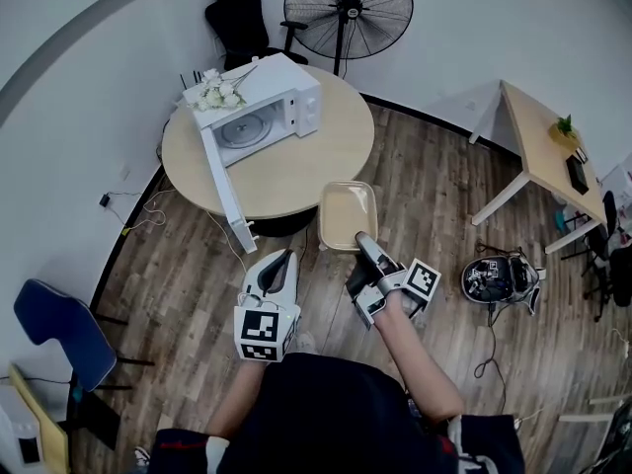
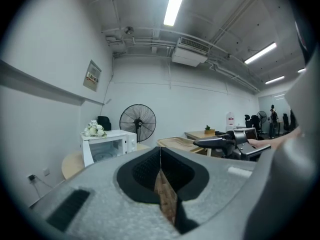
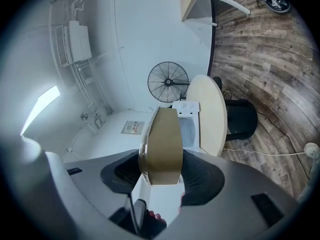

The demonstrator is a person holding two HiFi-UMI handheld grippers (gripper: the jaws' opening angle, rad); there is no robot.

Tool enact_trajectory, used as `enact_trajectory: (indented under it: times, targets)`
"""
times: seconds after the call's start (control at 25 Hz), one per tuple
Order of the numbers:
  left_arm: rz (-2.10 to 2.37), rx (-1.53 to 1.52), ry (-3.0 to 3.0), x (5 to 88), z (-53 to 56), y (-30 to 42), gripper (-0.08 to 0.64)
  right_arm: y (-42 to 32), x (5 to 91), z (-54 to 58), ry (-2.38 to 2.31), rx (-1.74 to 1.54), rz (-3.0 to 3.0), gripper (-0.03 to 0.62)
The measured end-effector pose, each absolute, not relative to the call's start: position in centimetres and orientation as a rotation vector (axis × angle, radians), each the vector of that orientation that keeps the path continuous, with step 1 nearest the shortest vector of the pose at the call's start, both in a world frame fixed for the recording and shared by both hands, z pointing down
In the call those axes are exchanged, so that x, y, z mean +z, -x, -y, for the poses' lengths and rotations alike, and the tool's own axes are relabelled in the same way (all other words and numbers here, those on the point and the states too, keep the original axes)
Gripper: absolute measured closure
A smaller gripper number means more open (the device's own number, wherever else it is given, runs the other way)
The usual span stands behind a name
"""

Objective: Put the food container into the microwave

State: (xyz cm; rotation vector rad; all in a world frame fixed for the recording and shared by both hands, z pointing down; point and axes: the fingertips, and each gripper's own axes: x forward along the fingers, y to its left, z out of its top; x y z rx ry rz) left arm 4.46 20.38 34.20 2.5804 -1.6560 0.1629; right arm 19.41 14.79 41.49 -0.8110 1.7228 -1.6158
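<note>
Trainee: Step in hand, as you read it?

Supervisor: Carrying, I judge. The right gripper point(image 1: 363, 243) is clamped on the near rim of the food container point(image 1: 348, 213). The container hangs at the middle of the head view, over the plank floor point(image 1: 434, 186), its far end overlapping the lower right edge of the round table point(image 1: 296, 171). It is not in the microwave point(image 1: 269, 99), which sits on the table, up and left of it and well apart.

Trainee: And the other tool?

Supervisor: The left gripper point(image 1: 284, 261), low and left of centre, has its jaws pressed together with nothing between them.

Trainee: What does the next move call for?

Supervisor: The door point(image 1: 227, 194) is swung wide towards the lower left, and the turntable point(image 1: 243, 129) shows inside. So I'd expect the container to go up and left, kept level, past the door's edge and onto that plate.

Trainee: How will things handle?

Supervisor: The container is a shallow tan tray, a rounded rectangle with a thin flared lip and a matte surface. It looks light, so held by one edge it may sag or tip. The microwave is a smooth white box with white flowers point(image 1: 215, 91) on top. The table is pale, flat wood. The jaw pads are black and ribbed.
</note>
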Motion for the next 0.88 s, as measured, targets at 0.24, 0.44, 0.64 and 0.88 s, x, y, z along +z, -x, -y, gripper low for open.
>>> enact_trajectory:
  times: [0.24,0.44,0.64,0.88]
  targets:
    - [1.648,0.210,-2.595,35.0,-17.9,-2.3,0.541,-16.8,41.8,-11.6,0.813,-1.629,-1.709,0.365]
    - [1.647,0.223,-2.577,35.9,-16.0,-0.9,0.541,-15.1,42.6,-9.6,0.814,-1.657,-1.709,0.366]
    - [1.644,0.226,-2.564,36.8,-13.9,-0.3,0.541,-14.0,43.7,-7.1,0.813,-1.680,-1.728,0.366]
    - [1.674,0.223,-2.539,37.3,-10.2,0.0,0.541,-13.2,44.4,-3.2,0.780,-1.700,-1.760,0.367]
